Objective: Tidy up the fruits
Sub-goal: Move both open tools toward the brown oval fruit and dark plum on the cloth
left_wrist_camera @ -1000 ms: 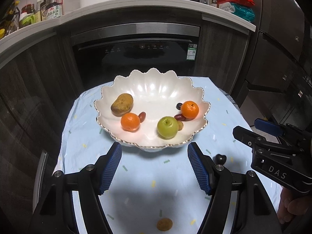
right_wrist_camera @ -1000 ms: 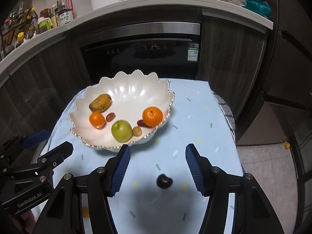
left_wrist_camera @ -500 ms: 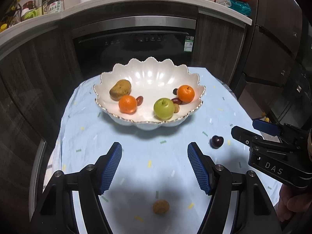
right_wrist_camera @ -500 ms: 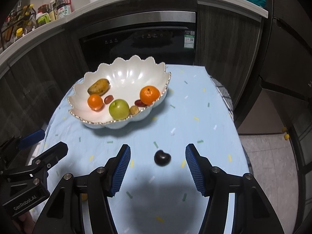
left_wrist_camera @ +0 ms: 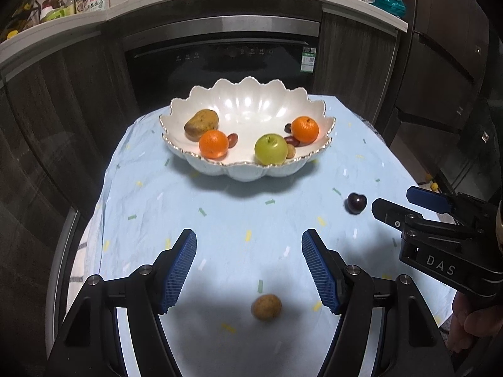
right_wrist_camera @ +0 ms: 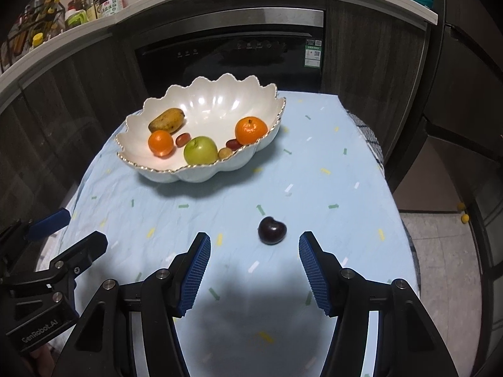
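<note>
While both grippers stand over the desk (left_wrist_camera: 220,220) with its light blue cloth, the white scalloped bowl (left_wrist_camera: 248,94) looks farther away than one second ago, when it filled the middle of both views. In the left wrist view it now lies at 12 o'clock from the left gripper (left_wrist_camera: 249,267); more of the cloth shows in front of it.

Going from left to right in the bowl: a brownish mango (left_wrist_camera: 201,120), an orange (left_wrist_camera: 213,144), a small red fruit (left_wrist_camera: 233,140), a green apple (left_wrist_camera: 271,149) and a second orange (left_wrist_camera: 304,129), with a few small dark and tan fruits beside them.

The left gripper holds its jaws apart with nothing between them. A small brown round fruit (left_wrist_camera: 266,306) lies on the cloth below the gap, toward 5 o'clock; one second ago it was only at the bottom edge of that view.

The dark cherry (right_wrist_camera: 272,230) lies on the cloth at 12 o'clock from the right gripper (right_wrist_camera: 254,270), just beyond the tips and nearer the right one. The jaws here are apart too, empty, and do not touch it. One second ago the cherry sat lower in this view, down between the pads. In the left wrist view the cherry is at 2 o'clock, close to the tip of the right gripper.
</note>
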`<state>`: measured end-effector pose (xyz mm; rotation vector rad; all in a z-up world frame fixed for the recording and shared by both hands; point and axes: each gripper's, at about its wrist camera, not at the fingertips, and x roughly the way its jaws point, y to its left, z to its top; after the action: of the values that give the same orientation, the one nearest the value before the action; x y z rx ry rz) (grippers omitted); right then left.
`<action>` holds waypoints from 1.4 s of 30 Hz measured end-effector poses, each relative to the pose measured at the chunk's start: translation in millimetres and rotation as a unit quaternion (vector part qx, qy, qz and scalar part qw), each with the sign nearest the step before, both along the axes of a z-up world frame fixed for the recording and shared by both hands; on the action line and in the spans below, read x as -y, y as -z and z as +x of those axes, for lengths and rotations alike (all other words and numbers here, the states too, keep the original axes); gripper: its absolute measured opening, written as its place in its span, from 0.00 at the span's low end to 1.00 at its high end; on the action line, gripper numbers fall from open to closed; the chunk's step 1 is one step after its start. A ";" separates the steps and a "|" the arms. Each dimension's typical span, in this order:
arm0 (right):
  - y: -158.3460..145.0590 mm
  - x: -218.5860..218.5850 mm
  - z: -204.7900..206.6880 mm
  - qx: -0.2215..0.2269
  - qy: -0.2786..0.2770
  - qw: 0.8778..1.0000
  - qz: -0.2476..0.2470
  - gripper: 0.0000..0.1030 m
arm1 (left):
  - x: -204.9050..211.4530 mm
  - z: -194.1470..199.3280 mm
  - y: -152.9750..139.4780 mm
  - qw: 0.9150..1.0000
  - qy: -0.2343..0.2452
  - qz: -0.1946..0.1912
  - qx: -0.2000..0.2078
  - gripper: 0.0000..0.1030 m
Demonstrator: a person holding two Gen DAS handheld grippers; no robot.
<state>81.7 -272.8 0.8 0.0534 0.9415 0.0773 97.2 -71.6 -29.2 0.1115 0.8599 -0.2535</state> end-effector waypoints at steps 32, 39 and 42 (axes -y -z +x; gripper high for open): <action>43.1 12.6 30.7 0.000 -0.042 0.999 -0.014 0.58 | 10.3 -23.2 50.8 0.990 -0.125 0.018 -0.058 0.63; 53.2 13.5 41.1 -0.005 -0.044 0.999 -0.016 0.58 | 9.7 -24.0 57.3 0.984 -0.171 0.017 -0.056 0.63; 59.6 15.1 43.4 -0.013 -0.037 0.999 -0.010 0.58 | 10.8 -24.2 62.5 0.981 -0.182 0.017 -0.058 0.64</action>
<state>125.1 -287.9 -58.8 0.0020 0.9703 0.1364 73.0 -82.4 -91.7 -0.0298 0.9833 0.0996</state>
